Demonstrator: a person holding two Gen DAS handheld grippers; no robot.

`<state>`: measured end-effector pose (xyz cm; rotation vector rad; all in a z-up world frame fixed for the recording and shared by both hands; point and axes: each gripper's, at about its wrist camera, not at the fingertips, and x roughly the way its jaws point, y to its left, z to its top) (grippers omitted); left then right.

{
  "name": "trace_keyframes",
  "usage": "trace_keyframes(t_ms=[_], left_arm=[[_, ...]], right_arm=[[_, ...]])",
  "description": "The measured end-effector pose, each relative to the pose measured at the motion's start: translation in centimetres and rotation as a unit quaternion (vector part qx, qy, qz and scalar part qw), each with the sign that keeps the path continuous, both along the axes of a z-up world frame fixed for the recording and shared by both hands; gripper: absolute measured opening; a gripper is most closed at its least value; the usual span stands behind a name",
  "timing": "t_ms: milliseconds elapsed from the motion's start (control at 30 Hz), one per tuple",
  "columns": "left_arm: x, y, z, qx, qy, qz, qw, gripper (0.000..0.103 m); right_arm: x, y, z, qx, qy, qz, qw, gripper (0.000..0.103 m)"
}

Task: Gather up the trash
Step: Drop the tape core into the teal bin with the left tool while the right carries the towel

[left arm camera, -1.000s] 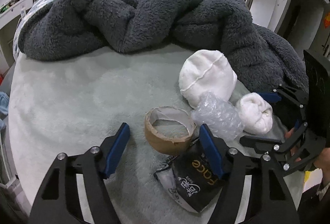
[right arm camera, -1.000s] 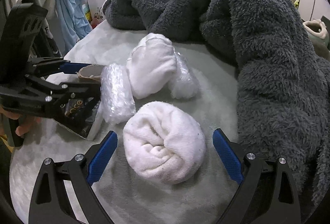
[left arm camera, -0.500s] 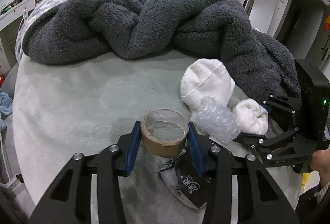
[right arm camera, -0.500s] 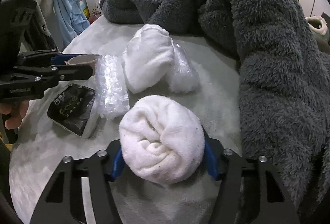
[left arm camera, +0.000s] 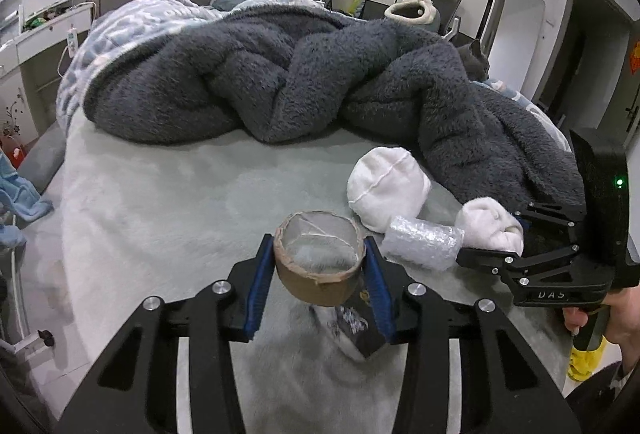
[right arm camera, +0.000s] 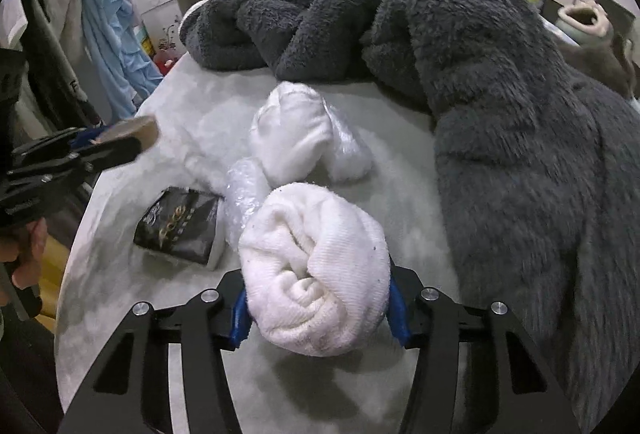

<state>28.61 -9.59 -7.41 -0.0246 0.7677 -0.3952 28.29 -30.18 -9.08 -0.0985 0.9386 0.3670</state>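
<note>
I'm seeing the left gripper (left arm camera: 319, 268) pinching one cardboard tape ring (left arm camera: 319, 260), clear of the bed (left arm camera: 160, 202). One black wrapper (right arm camera: 180, 230) is lying flat, one bubble-wrap roll (left arm camera: 422, 242) sitting beside it. Two white socks: one (left arm camera: 386, 190) is resting by the grey blanket (left arm camera: 280, 82); the right gripper (right arm camera: 316, 308) is closing on the other, a rolled sock (right arm camera: 316, 274), pads already pressing it.

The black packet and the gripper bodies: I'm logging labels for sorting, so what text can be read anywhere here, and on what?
"DAS": on the body of the right gripper, as the left wrist view shows it.
Gold lettering, perhaps "ace" or "oce": on the black packet; uncertain.
Smaller white characters beside it on the packet: too small to read.
Nothing readable on the cardboard tape ring or the rolled white sock.
</note>
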Motion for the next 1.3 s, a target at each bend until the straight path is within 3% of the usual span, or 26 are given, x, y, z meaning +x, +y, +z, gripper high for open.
trace_keyframes(t_ms=[233, 600, 1000, 1300], left_arm=[[-3.5, 1.2, 1.8, -0.004, -0.008, 0.021, 0.9997, 0.046], [-10.5, 3.2, 4.0, 0.010, -0.031, 0.062, 0.9975, 0.047], [-13.7, 7.7, 4.0, 0.025, -0.026, 0.143, 0.9890, 0.047], [-14.4, 11.9, 1.9, 0.052, 0.000, 0.180, 0.9823, 0.047]], right_arm=[[-2.9, 1.6, -1.0, -0.014, 0.022, 0.000, 1.000, 0.054], [-7.5, 3.7, 1.4, 0.028, 0.018, -0.017, 0.999, 0.054], [-11.2, 7.4, 3.0, 0.075, 0.006, -0.020, 0.997, 0.054], [-11.3, 12.6, 3.6, 0.077, 0.000, 0.021, 0.997, 0.054]])
